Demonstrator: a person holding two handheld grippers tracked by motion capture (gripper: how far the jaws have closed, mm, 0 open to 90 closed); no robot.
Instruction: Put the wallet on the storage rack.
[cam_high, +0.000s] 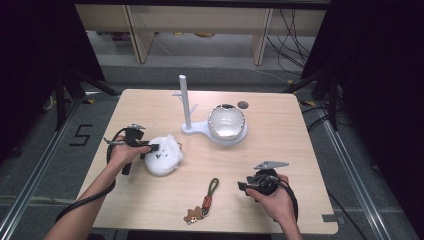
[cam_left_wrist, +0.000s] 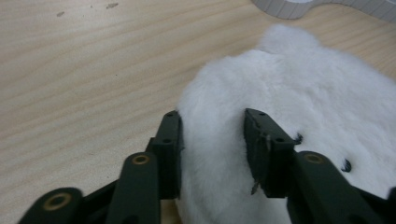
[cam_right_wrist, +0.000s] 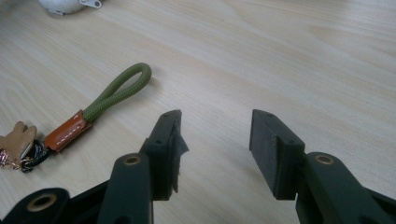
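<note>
1. High view: left gripper (cam_high: 152, 147) meets the white plush toy (cam_high: 165, 155) at centre left of the worktop (cam_high: 280, 125); toy not yet lifted.
2. Left gripper view: fingers (cam_left_wrist: 170, 149) pinch the plush toy's (cam_left_wrist: 303, 102) fur.
3. Right gripper view: fingers (cam_right_wrist: 166, 149) stand wide, empty; keychain (cam_right_wrist: 93, 112) lies at left, untouched.
</note>
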